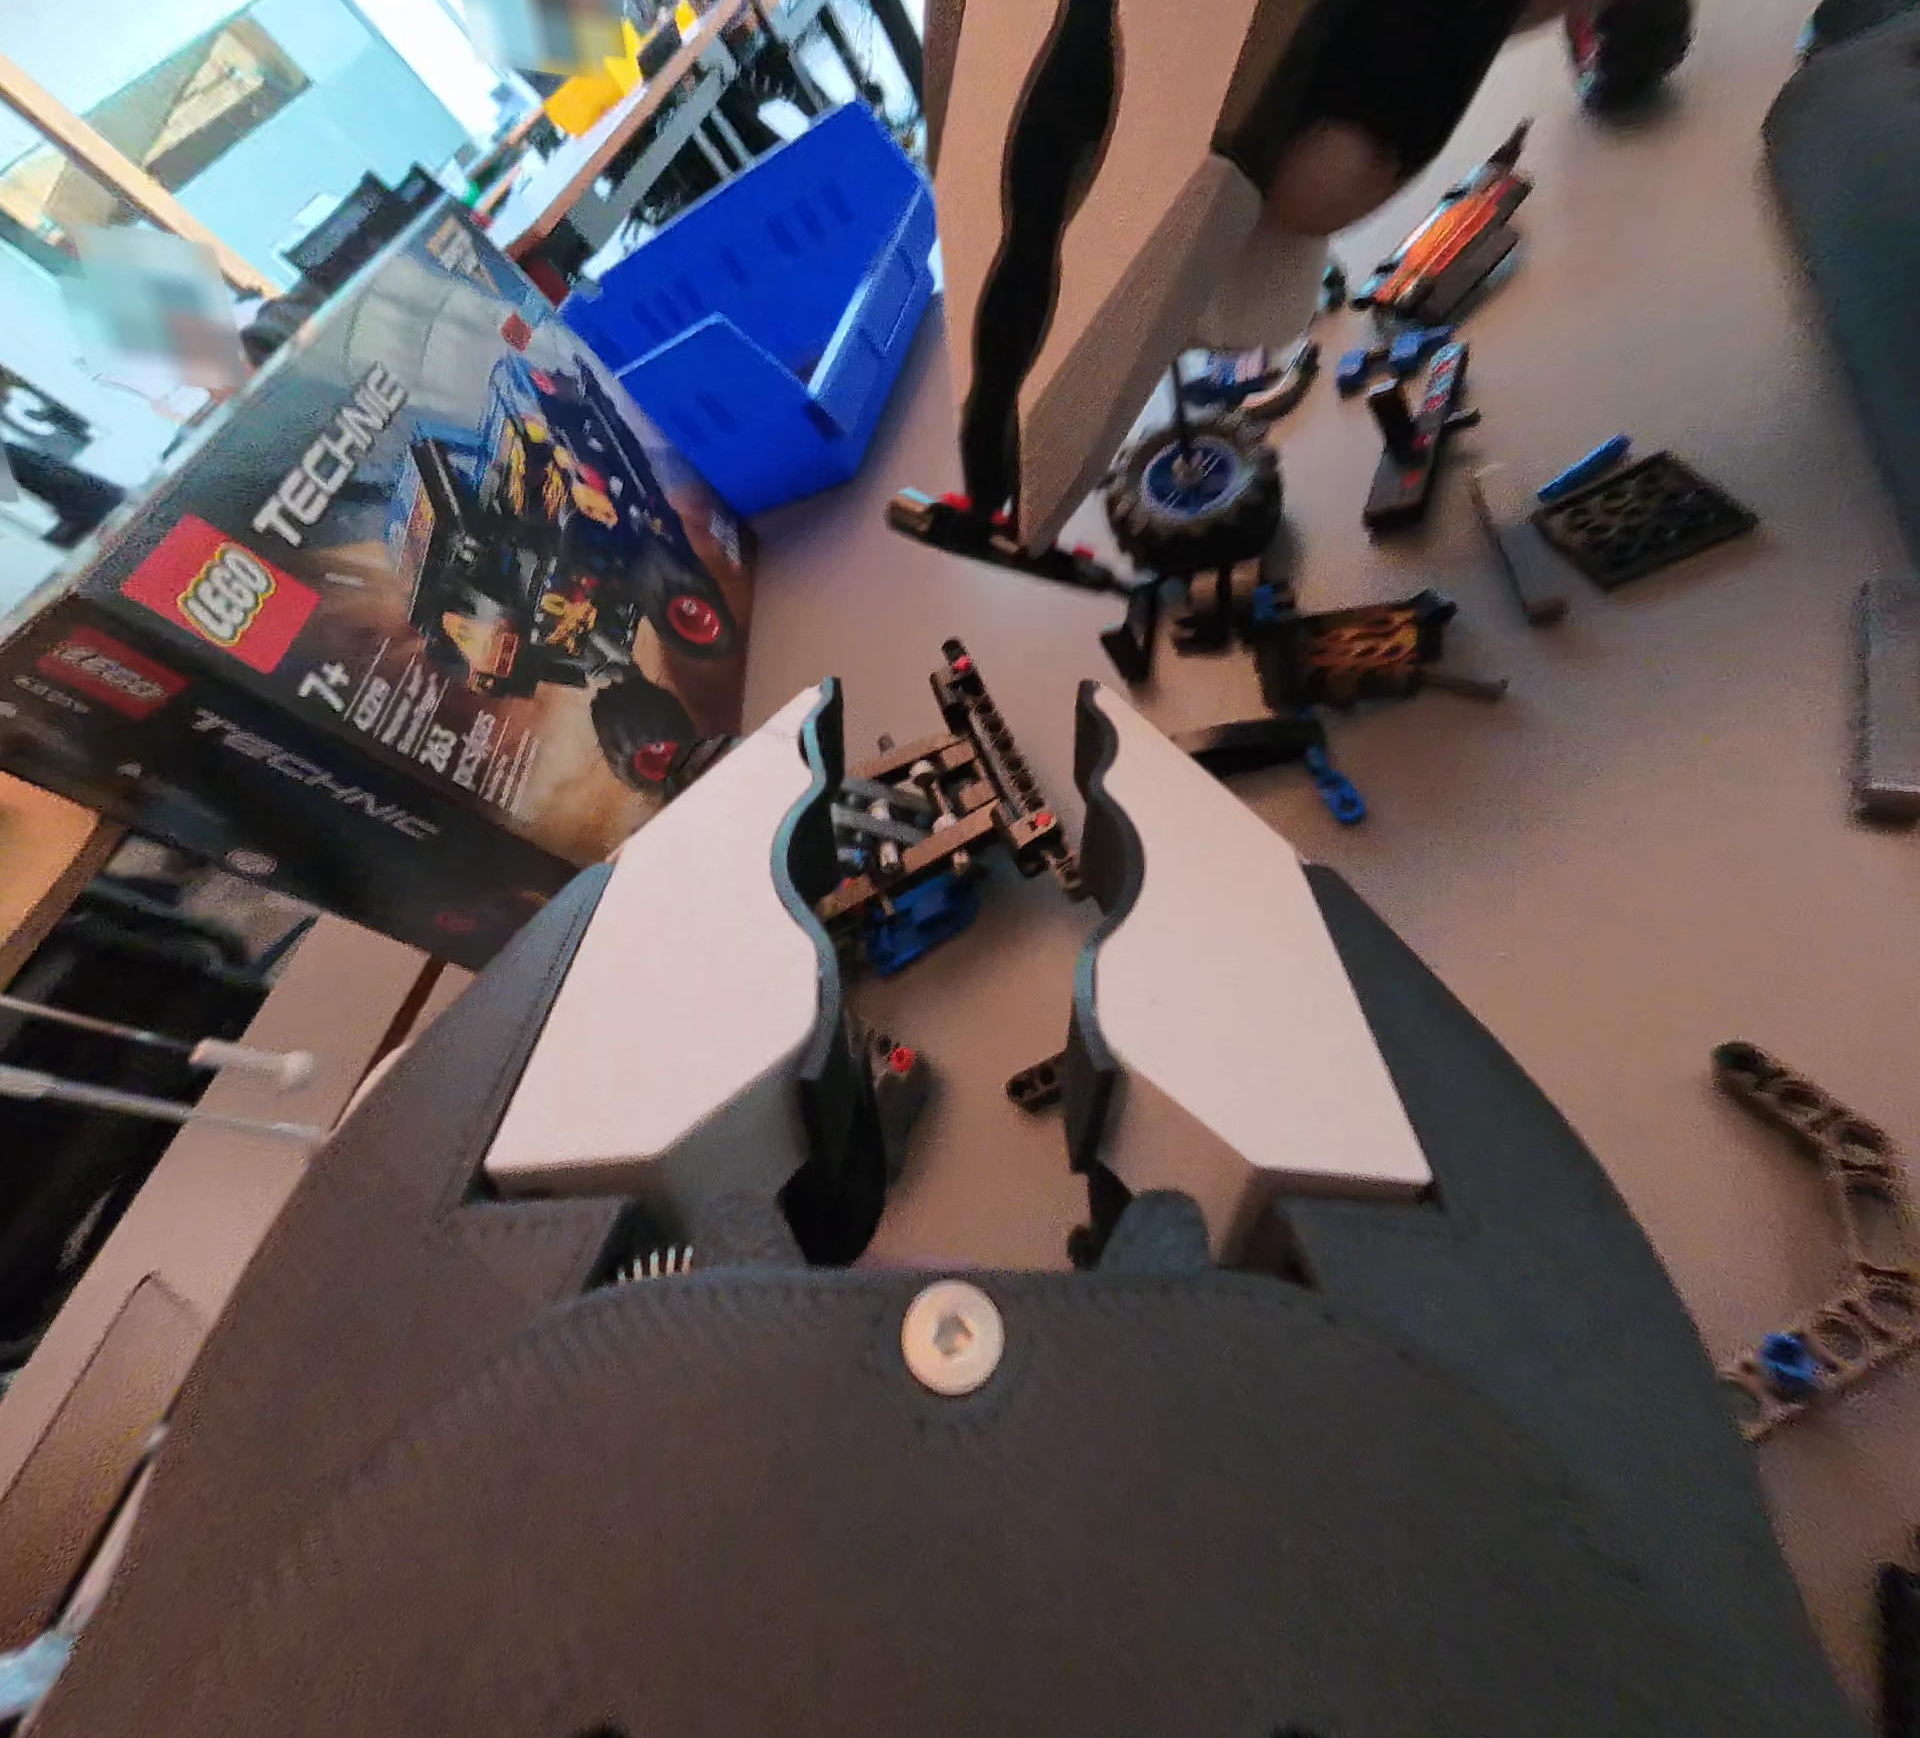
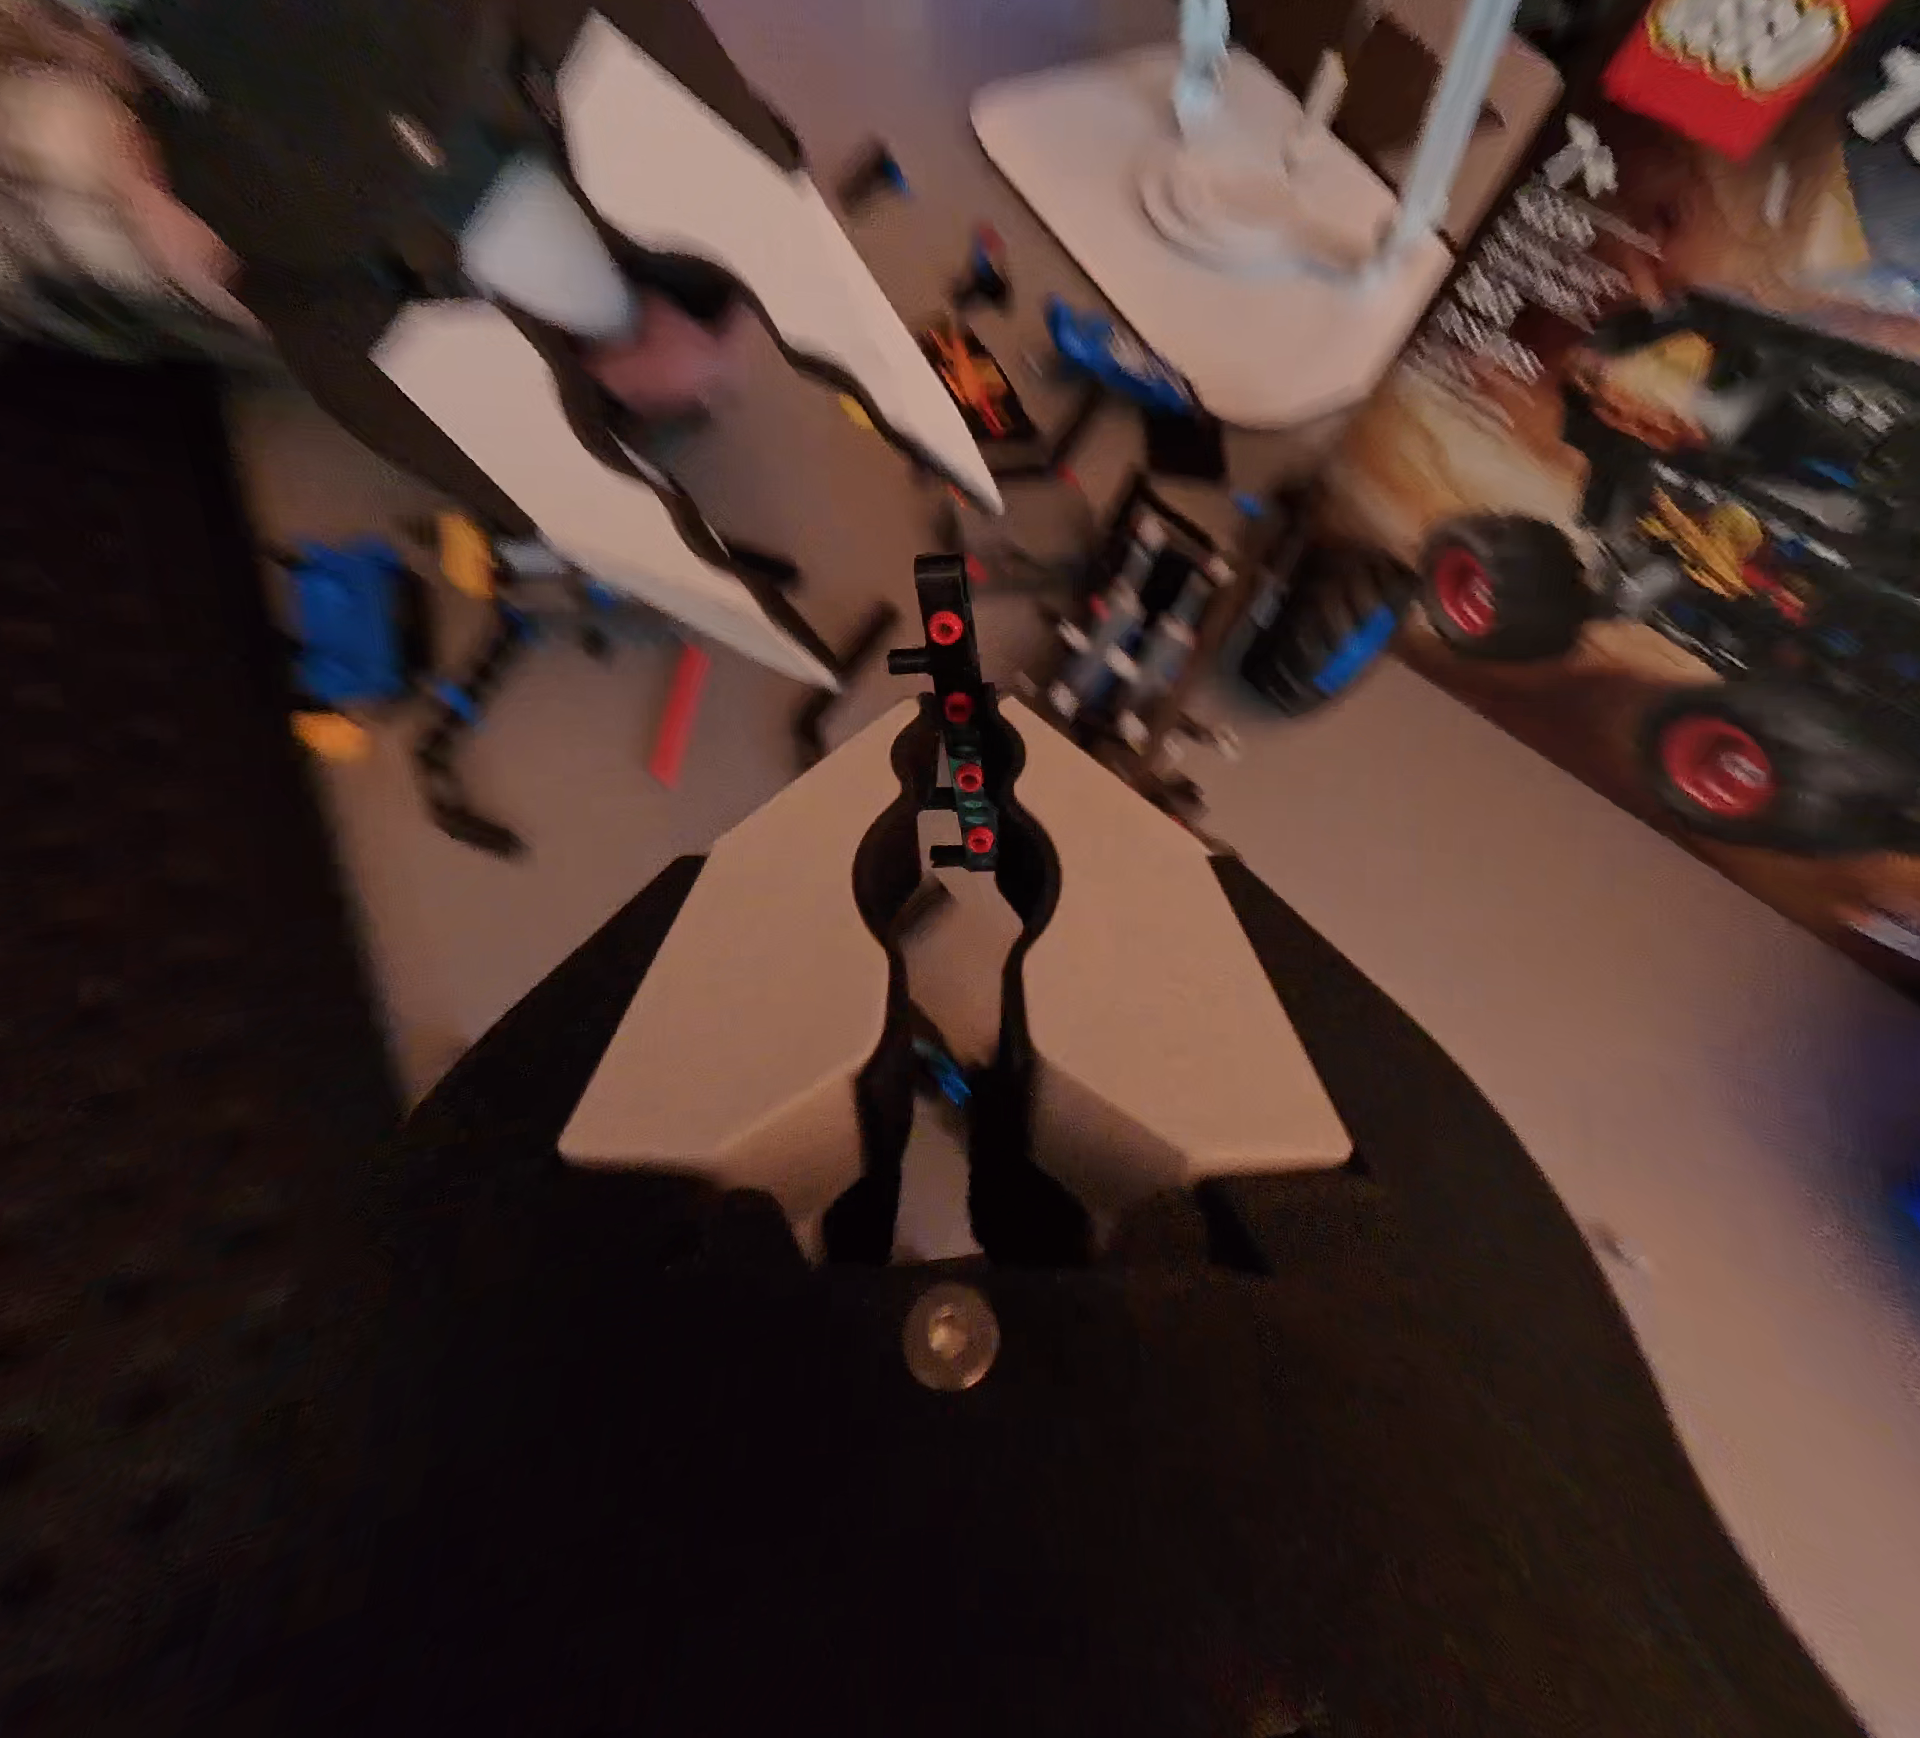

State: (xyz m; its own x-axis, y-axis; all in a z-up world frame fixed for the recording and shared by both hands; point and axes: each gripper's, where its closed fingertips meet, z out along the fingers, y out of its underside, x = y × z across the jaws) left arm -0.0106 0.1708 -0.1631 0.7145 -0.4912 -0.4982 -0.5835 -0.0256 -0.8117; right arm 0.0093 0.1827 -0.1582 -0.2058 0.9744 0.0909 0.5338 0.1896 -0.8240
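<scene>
My left gripper (image 1: 956, 732) is open just above the table. A black and blue toy chassis assembly (image 1: 935, 815) lies between its fingertips; I cannot tell whether the pads touch it. My right gripper (image 2: 961, 706) is shut on a black beam with red pins (image 2: 956, 701), which sticks out past its tips. In the left wrist view the right gripper (image 1: 1013, 525) comes down from above and holds that beam (image 1: 977, 535) just beyond the chassis. The left gripper's white fingers (image 2: 748, 254) show, blurred, in the right wrist view.
A building-set box with a truck picture (image 1: 364, 597) stands at the left, with a blue bin (image 1: 779, 317) behind it. A blue-hubbed tyre (image 1: 1195, 493), a flame-printed panel (image 1: 1351, 649), a grey curved beam (image 1: 1839, 1200) and several loose parts lie to the right. A white stand base (image 2: 1195, 234) is nearby. Left and right tips are no more than a few centimetres apart.
</scene>
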